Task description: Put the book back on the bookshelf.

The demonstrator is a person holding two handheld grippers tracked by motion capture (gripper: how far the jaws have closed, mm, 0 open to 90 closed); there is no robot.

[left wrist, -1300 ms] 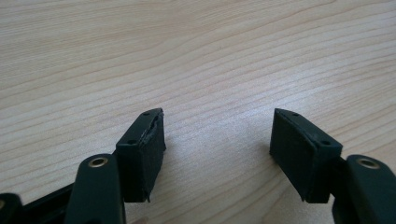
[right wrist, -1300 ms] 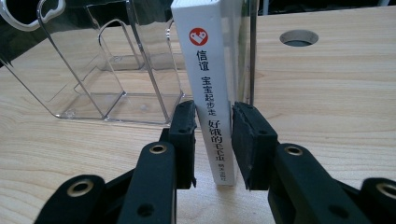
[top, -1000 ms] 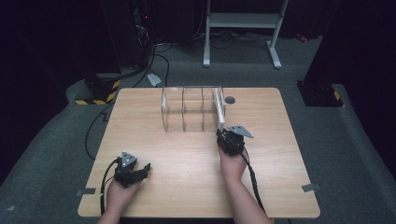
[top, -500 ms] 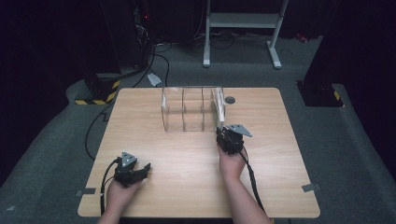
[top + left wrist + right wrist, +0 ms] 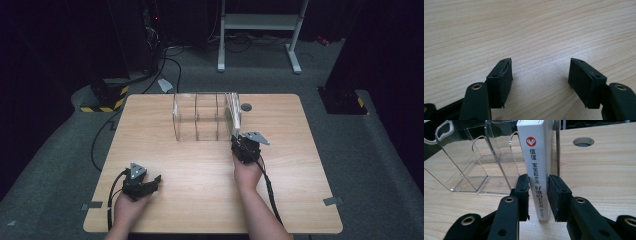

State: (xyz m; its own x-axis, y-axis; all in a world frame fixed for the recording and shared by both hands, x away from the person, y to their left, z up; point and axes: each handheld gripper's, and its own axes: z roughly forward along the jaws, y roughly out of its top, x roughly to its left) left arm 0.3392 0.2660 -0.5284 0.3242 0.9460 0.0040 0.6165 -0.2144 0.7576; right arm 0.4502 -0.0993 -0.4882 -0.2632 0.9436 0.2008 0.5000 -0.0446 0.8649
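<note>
Hands come in from the near edge of the wooden surface, each holding a gripper. Landmark for everything is the clear rack, an acrylic divider stand set at the far middle of the surface.

Well short of the rack and off toward its left end, the left gripper rests low near the front edge in the left hand. Its jaws stand wide apart with nothing between them; in the left gripper view bare wood grain lies under and beyond them.

Closer to the rack, at its right end, the right gripper is held by the right hand, a cable trailing back along the forearm. Its jaws are closed on the spine of a white book, which stands upright with its lower part on the surface and its upper part against the rack's rightmost clear panel. Chinese characters and a red logo run down the spine.

Just past the rack's right end, a round hole sits in the surface. Beyond the rack, off the surface, a white stand stands on the grey floor.
</note>
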